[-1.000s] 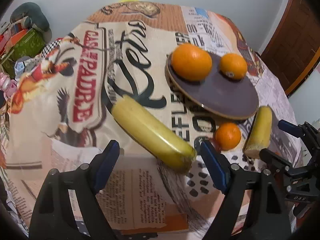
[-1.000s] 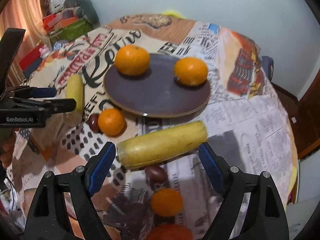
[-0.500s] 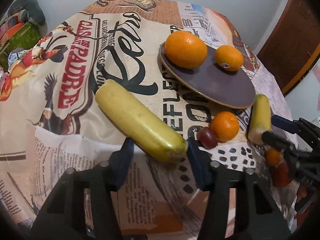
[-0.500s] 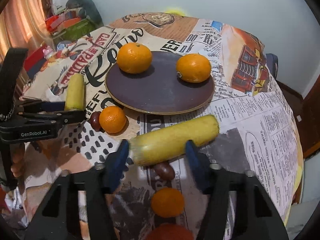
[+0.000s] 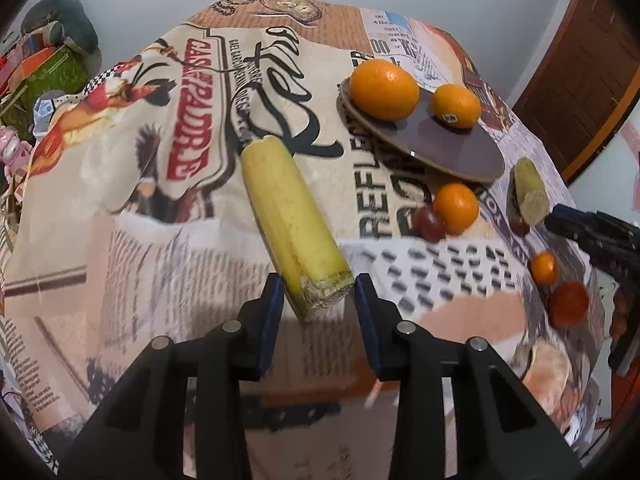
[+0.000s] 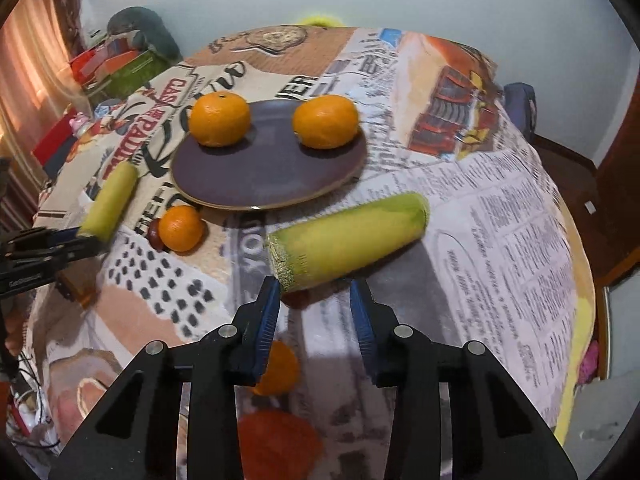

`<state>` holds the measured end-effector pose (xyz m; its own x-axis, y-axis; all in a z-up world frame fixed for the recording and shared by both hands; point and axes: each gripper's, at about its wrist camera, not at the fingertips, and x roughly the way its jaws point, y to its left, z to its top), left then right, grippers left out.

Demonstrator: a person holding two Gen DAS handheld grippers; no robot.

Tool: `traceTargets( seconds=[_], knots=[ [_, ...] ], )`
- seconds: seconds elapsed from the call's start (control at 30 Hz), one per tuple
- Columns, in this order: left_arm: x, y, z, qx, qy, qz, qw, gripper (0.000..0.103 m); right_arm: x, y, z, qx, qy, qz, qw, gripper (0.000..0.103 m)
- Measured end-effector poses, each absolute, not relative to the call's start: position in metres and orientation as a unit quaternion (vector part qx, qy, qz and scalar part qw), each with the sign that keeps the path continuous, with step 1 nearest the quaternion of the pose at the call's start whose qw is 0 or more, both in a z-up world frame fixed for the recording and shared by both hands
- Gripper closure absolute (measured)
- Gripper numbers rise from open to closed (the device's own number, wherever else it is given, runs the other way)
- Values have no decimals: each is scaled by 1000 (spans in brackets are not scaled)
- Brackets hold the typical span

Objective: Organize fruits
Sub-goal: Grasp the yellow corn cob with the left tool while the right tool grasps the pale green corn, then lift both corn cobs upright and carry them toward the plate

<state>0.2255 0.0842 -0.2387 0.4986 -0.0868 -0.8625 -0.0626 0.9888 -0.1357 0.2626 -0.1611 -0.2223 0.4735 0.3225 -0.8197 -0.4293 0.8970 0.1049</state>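
My left gripper (image 5: 316,300) is shut on the near end of a yellow banana piece (image 5: 288,208), which points away over the cloth. My right gripper (image 6: 314,294) is shut on the near end of a second yellow-green banana piece (image 6: 348,240). A dark round plate (image 6: 272,168) holds two oranges (image 6: 219,119) (image 6: 325,121). The plate (image 5: 448,148) sits to the right in the left wrist view. A small orange (image 6: 181,227) and a dark red fruit (image 6: 154,232) lie in front of the plate.
The round table wears a printed newspaper-style cloth (image 6: 500,208). More small orange and red fruits (image 5: 568,304) lie near the table's front edge. Boxes and clutter (image 6: 116,60) stand beyond the left edge. A wooden door (image 5: 580,72) is at the right.
Both grippers have closed from wide open onto their banana pieces, and each has drawn back to grip the piece at its near end.
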Motion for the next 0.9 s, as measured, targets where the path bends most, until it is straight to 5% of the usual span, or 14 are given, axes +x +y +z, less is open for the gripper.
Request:
traceTargets(
  seconds=[0.37, 0.53, 0.8, 0.9],
  knots=[
    [203, 89, -234, -65, 510, -27, 857, 67, 272, -187, -206, -18, 451, 188, 872, 69],
    [211, 83, -222, -62, 488, -25, 870, 42, 293, -183, -206, 15, 448, 168, 878, 45],
    [241, 83, -234, -59, 503, -1, 862, 42, 319, -157, -228, 40, 493, 179, 851, 44],
    [248, 87, -241, -62, 508, 6, 859, 42, 316, -151, -236, 42, 500, 193, 843, 31]
  ],
)
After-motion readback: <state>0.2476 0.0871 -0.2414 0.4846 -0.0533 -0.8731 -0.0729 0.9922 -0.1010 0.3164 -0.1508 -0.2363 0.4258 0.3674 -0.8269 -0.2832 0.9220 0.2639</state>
